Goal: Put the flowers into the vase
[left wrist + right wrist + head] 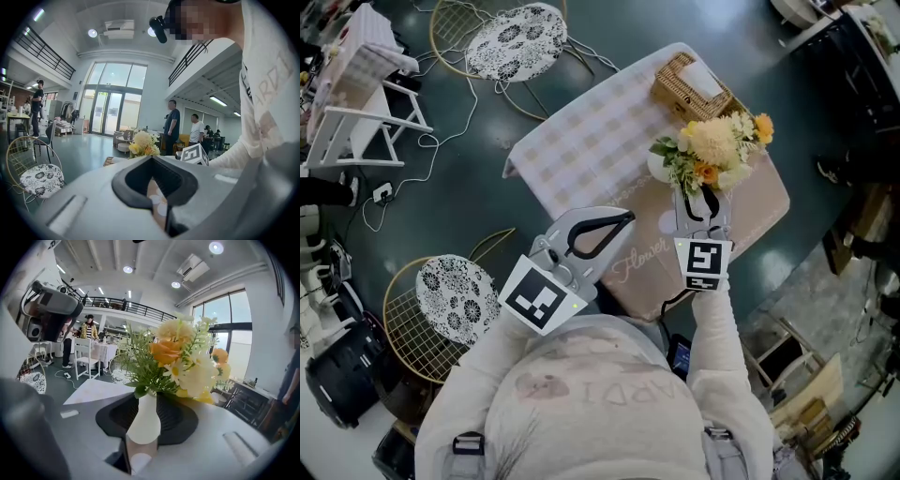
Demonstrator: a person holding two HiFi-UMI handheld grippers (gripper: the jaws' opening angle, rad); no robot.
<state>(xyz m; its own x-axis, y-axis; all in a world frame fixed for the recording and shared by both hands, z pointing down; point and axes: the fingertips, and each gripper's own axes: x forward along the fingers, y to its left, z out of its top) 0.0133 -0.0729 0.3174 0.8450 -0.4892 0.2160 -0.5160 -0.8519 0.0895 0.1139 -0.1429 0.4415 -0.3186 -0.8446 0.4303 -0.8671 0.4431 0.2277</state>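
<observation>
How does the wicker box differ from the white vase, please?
The wicker box is brown, woven and boxy; the vase is white, smooth and bulbous. The box carries something white on top; the vase holds flowers. The vase stands between the open jaws of the right hand-held gripper; the box stands apart. Both rest on the table.

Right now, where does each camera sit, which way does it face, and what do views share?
Head view: on the person's head, facing steeply down at the table; sleeves, left gripper and right gripper show.
Left gripper view: on the left gripper, facing roughly level toward the flowers; its own jaws and a sleeve show.
Right gripper view: on the right gripper, facing the vase close up; its open jaws show.
Shared: all three see the flowers; head and left gripper views both see the right gripper's marker cube.
</observation>
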